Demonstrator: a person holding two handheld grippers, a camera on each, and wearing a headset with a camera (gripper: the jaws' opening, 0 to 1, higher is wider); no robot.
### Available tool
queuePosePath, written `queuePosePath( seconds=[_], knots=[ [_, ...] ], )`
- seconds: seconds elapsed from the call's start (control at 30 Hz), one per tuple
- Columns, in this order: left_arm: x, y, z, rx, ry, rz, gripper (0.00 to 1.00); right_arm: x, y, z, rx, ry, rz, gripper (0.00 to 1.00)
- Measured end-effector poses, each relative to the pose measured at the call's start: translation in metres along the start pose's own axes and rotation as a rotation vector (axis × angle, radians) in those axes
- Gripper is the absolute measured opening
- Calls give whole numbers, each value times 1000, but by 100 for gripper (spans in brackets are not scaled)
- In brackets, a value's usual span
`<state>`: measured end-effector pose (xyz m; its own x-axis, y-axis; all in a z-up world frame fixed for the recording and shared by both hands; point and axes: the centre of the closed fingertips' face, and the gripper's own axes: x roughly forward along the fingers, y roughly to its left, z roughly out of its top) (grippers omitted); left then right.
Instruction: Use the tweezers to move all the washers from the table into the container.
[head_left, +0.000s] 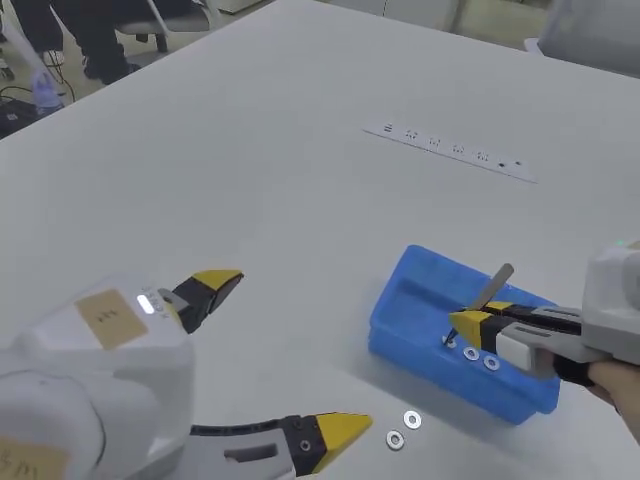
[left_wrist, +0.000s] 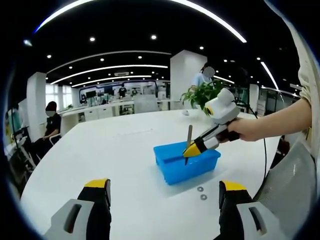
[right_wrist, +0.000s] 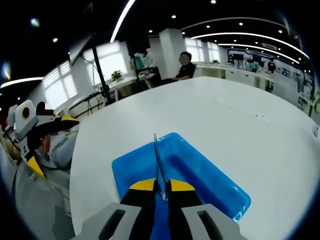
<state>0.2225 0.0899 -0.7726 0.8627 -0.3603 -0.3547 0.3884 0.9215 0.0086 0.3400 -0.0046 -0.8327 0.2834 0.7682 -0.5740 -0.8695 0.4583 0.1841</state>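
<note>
**A:** What does the step call for?

**B:** By my reading it is a drop-off. Two washers (head_left: 412, 420) lie on the tabletop (head_left: 300, 150), just beside the near wall of the blue container (head_left: 430, 375), and a few washers (head_left: 470, 353) appear to lie inside it. The tweezers (head_left: 493, 286) slant down into the container. Keep the tips low and well inside the walls, then ease the squeeze gently so nothing bounces out. After that, I'd come at the nearer tabletop washer from a shallow angle, so that one tip can slide under its edge.

**A:** And the jaws, starting from the left?

**B:** The left gripper (head_left: 283, 352) hangs over bare tabletop with its jaws spread wide, holding nothing and touching nothing. It could steady the container if that starts to slide.

**A:** The right one?

**B:** The right gripper (head_left: 466, 324) has its jaws clenched on the tweezers, close together around the two blades. I can't tell whether the tips carry a washer, as they are too small to read.
</note>
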Motion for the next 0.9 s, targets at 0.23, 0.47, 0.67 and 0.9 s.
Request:
queuePosePath(
  seconds=[0.23, 0.47, 0.67, 0.9],
  knots=[
    [0, 1, -1, 2, 6, 1, 91, 0, 1, -1, -2, 2, 3, 5],
    [0, 0, -1, 4, 6, 1, 91, -1, 1, 0, -5, 0, 4, 5],
    [-1, 0, -1, 6, 7, 2, 91, -1, 1, -1, -8, 3, 3, 5],
    [-1, 1, -1, 8, 8, 2, 91, -3, 1, 1, -10, -3, 1, 5]
  ],
)
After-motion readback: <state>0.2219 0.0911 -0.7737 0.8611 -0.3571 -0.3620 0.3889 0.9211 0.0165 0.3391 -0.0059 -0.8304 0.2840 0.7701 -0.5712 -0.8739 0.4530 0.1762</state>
